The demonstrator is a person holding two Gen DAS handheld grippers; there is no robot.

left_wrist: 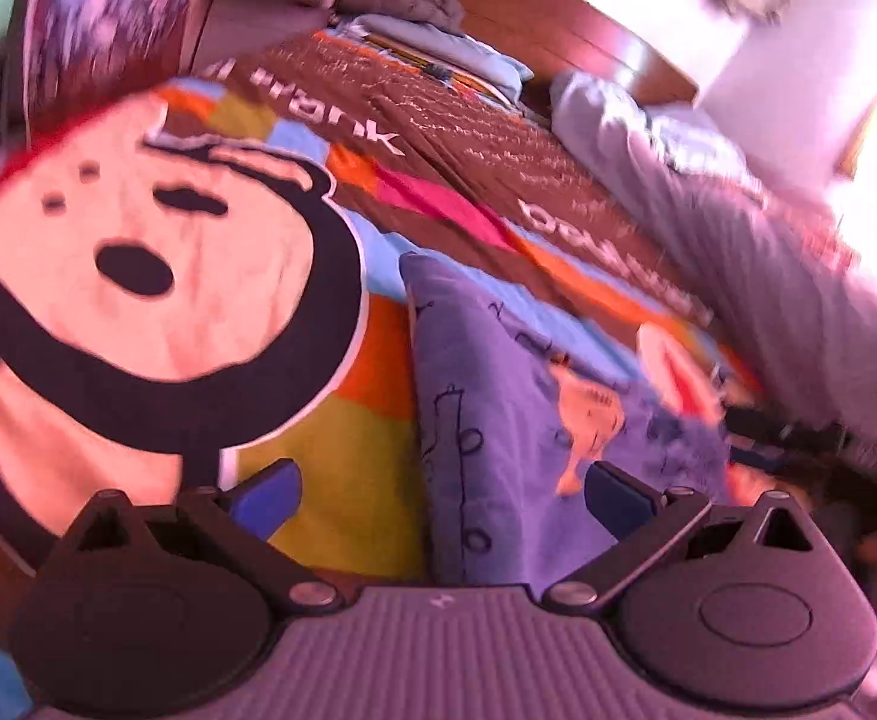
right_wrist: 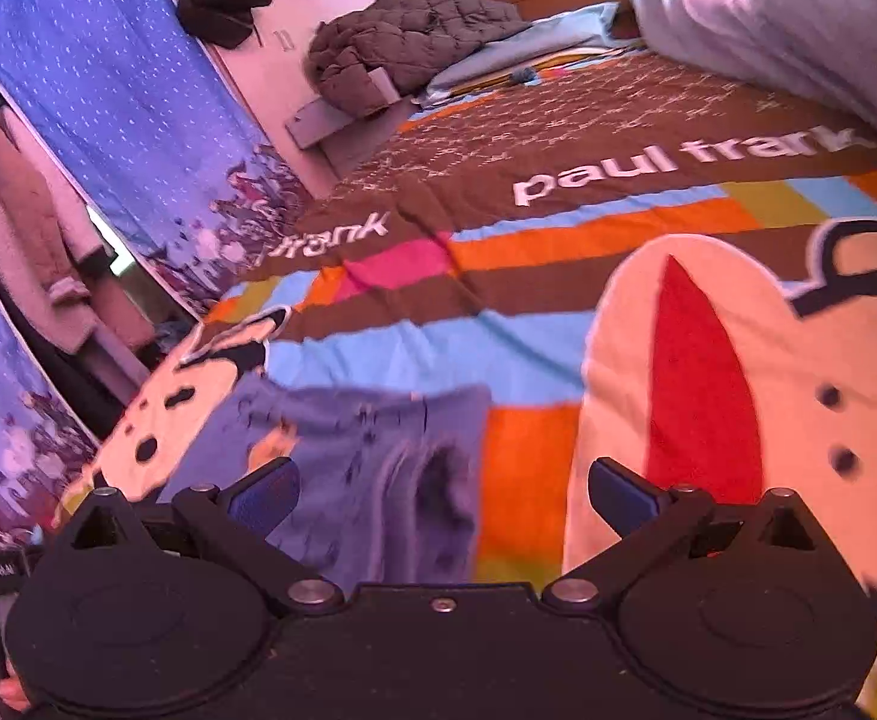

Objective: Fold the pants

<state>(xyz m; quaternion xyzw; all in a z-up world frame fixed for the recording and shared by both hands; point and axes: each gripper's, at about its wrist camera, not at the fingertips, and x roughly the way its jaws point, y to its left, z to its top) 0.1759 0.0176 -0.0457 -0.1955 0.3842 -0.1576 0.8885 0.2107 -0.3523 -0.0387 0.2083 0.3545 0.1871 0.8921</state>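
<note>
Pants (left_wrist: 516, 396) ahead of parted jaws

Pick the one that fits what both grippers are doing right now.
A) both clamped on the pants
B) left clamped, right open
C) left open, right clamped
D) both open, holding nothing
D: the left gripper and right gripper both stand with jaws spread wide above the blue printed fabric pants lying on the colourful cartoon bedspread, nothing between them.

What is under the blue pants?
The blue pants lie on the colourful cartoon bedspread. Around them you see its orange, yellow and light blue patches and a monkey face. The part of the print right underneath is covered, so it cannot be seen.
</note>
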